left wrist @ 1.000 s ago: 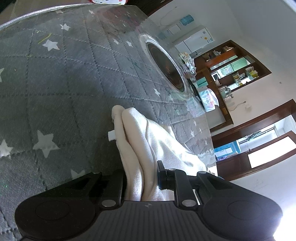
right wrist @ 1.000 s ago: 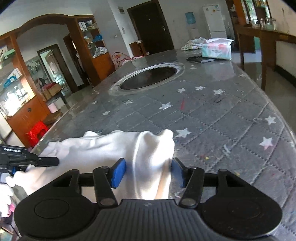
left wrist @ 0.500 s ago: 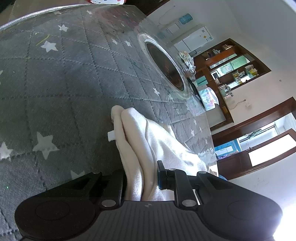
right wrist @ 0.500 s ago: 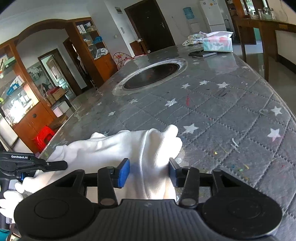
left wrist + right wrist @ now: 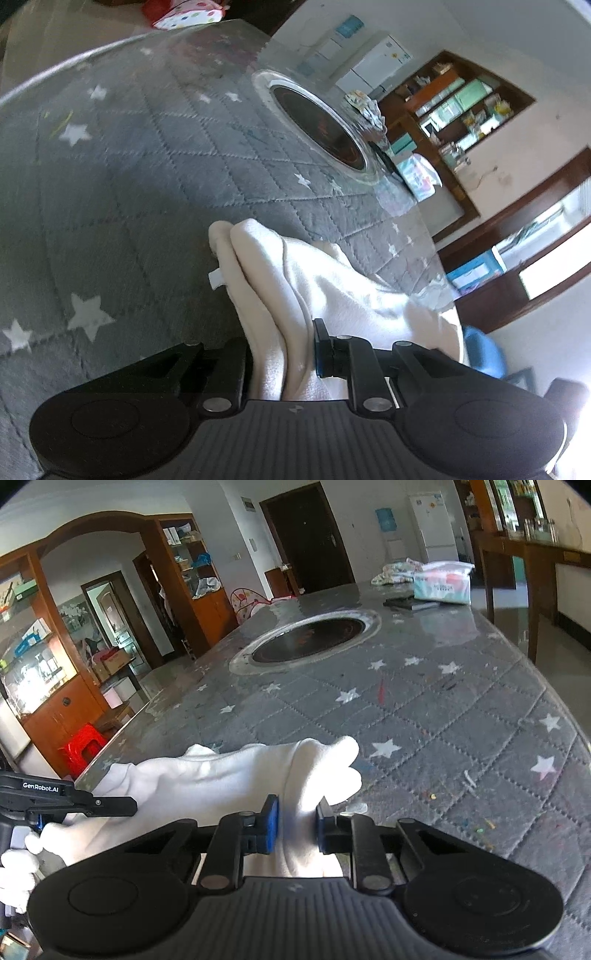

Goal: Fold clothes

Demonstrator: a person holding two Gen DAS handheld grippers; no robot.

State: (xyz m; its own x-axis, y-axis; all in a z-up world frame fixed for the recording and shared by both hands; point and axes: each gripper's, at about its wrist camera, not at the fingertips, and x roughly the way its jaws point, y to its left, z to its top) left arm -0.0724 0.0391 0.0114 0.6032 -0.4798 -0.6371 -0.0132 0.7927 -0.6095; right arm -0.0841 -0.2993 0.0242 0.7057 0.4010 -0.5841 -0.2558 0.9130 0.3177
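Note:
A white garment (image 5: 221, 779) is stretched between my two grippers just above the grey star-patterned table cover (image 5: 443, 716). My right gripper (image 5: 295, 827) is shut on one bunched corner of it. My left gripper (image 5: 280, 354) is shut on the other bunched corner (image 5: 258, 266), where a small white tag sticks out. In the right wrist view the left gripper (image 5: 74, 803) shows at the far left, held by a white-gloved hand (image 5: 18, 871).
A round dark inset plate (image 5: 306, 642) sits in the table's middle. At the far end lie a tissue pack (image 5: 443, 583), a dark flat object (image 5: 410, 603) and a crumpled cloth (image 5: 395, 572). A red stool (image 5: 83, 746) and wooden cabinets stand left of the table.
Both grippers have moved forward over the table with the garment. The right gripper's jaws have closed tighter on the cloth.

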